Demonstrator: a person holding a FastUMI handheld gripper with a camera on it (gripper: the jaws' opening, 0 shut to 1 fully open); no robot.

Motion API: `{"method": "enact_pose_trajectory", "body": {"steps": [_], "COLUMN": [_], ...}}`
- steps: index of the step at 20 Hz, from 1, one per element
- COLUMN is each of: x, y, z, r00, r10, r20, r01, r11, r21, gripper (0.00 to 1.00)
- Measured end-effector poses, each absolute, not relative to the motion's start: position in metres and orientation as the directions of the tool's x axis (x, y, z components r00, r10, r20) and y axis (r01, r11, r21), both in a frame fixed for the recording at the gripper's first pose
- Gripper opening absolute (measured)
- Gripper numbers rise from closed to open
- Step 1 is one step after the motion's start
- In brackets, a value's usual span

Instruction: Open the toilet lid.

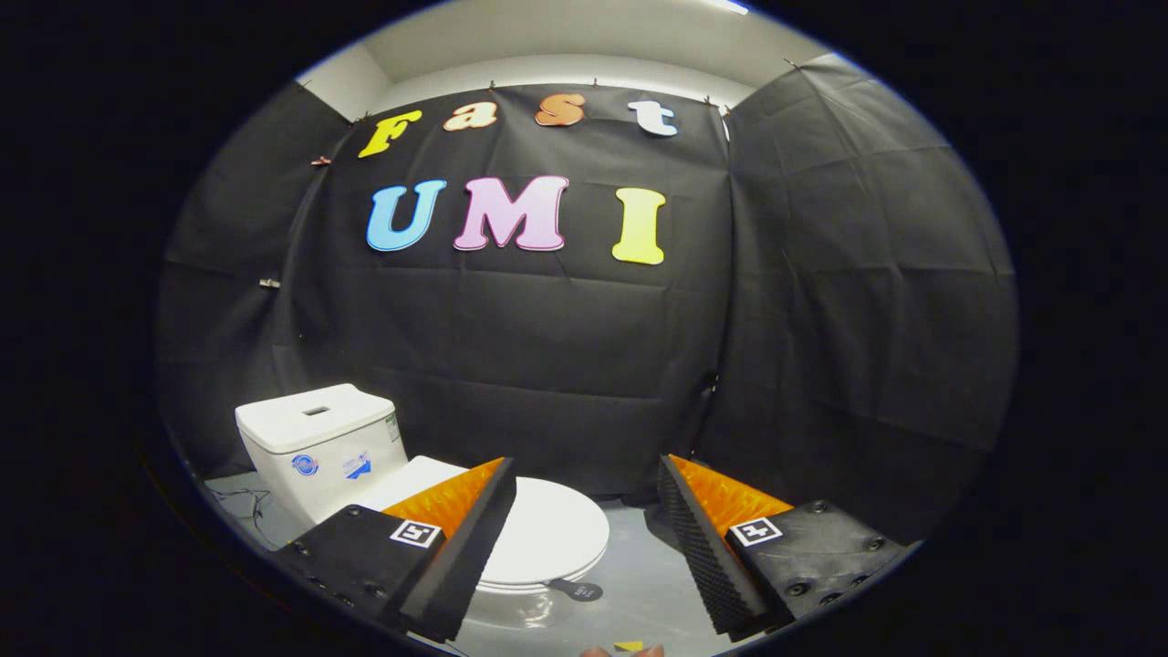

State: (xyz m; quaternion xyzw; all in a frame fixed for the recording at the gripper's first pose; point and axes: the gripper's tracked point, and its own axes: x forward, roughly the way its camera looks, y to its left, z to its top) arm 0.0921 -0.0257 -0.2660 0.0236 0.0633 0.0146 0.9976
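A white toilet stands on the grey floor ahead and to the left of my gripper (587, 470). Its lid (547, 529) lies flat, closed over the bowl, partly hidden behind my left finger (461, 538). The white tank (319, 447) rises behind the lid, with a flush button on top and stickers on its front. My gripper is open, its fingers wide apart above the floor, with nothing between them. The lid's front edge sits between the fingers, nearer the left one. My right finger (707, 534) is off to the right of the bowl.
Black cloth walls close the booth behind the toilet and to the right. A small dark round tag (577, 591) lies on the floor just in front of the bowl. A yellow mark (628, 646) shows on the floor close below the fingers. Thin cables (239, 500) lie left of the tank.
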Motion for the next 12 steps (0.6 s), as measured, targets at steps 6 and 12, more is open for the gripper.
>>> {"method": "enact_pose_trajectory", "body": {"steps": [6,12], "x": [0.102,0.118], "y": [-0.030,-0.040], "z": [-0.319,-0.360], "r00": [0.976,0.957], "r10": [0.073,0.088], "r20": [-0.204,-0.275], "r01": [-0.055,-0.041], "r11": [0.994,0.984], "r21": [0.093,0.172], "gripper": [0.99,0.99]}}
